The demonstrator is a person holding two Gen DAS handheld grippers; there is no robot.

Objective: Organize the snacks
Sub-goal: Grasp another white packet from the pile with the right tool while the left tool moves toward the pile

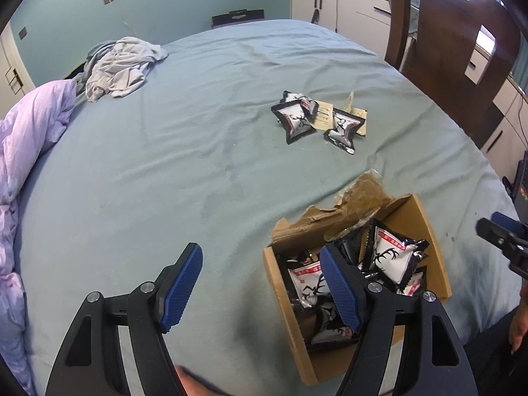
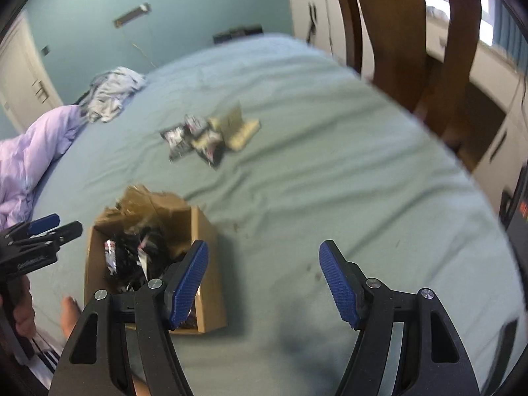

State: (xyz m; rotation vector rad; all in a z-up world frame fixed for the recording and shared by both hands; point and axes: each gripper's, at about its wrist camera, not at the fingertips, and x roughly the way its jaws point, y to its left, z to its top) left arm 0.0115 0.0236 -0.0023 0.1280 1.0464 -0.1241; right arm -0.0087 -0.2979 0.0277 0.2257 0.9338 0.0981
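Observation:
A torn cardboard box (image 1: 432, 231) (image 2: 206, 231) lies on the pale green bedsheet and holds several black-and-white snack packets (image 1: 389, 254) (image 2: 132, 257). A loose pile of the same packets (image 1: 297, 118) (image 2: 194, 138) with beige packets (image 1: 358, 117) rests farther up the bed. My left gripper (image 1: 260, 288) hangs open just left of the box, its right finger over the box's near corner, nothing between the pads. My right gripper (image 2: 264, 283) is open over bare sheet to the right of the box, also holding nothing; in the left wrist view it pokes in as a right gripper tip (image 1: 505, 241) beside the box.
A crumpled grey garment (image 1: 122, 66) and a lilac duvet (image 1: 29, 138) lie at the bed's left. A dark wooden chair (image 1: 452, 49) and white cabinets (image 1: 343, 10) stand beyond the right edge. A person's hand (image 2: 23, 310) holds the left gripper; a bare foot (image 2: 69, 316) shows nearby.

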